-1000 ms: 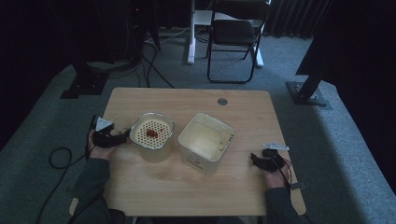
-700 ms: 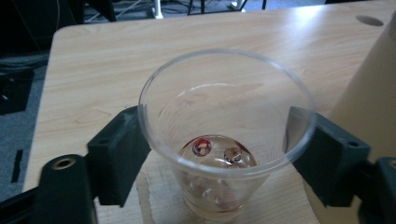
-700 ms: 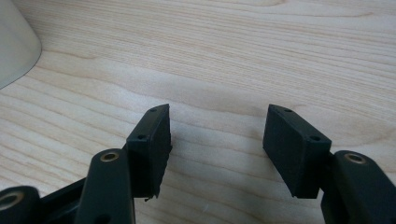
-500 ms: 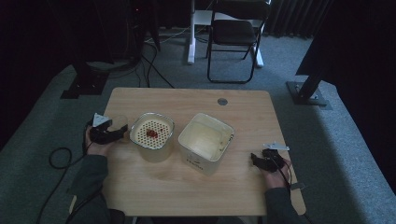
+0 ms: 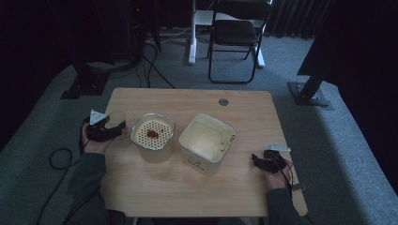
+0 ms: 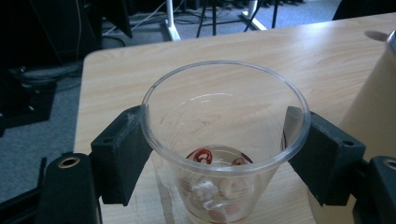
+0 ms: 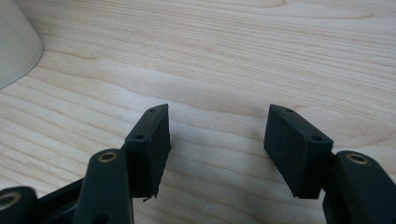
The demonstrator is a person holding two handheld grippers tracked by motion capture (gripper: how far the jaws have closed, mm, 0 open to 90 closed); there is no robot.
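Item: clear plastic cup (image 6: pixel 224 154). See-through, thin-walled, round rolled rim, tapers toward base. Upright. Contents: a little liquid at bottom w/ red ring-shaped slices, pale chunks, brownish bits; exact food cannot be told. Some glare/smears on inner wall.

Location: near left edge of table (image 5: pixel 187 192), just beside the strainer bowl (image 5: pixel 152 136), on its left in high view. Whether the base touches the tabletop cannot be told.

Left gripper (image 6: pixel 224 154): jaws have just been closing; now clamped on cup, one pad (image 6: pixel 123 154) each side, below rim. In high view, left gripper (image 5: pixel 105 129) at table's left edge, grey three-cornered plate on top, cable (image 5: pixel 56 159) trailing off to floor.

Right gripper (image 7: pixel 217 149): jaws apart, nothing betw. them, bare wood underneath. Sits low over table, near right edge, well apart from cup.

Other stock:
- strainer bowl: round, pale perforated insert, small red bit in middle.
- square tub (image 5: pixel 206 140): cream, rounded corners, inside looks bare; betw. bowl and right gripper.
- Chair (image 5: pixel 237 35) beyond table.
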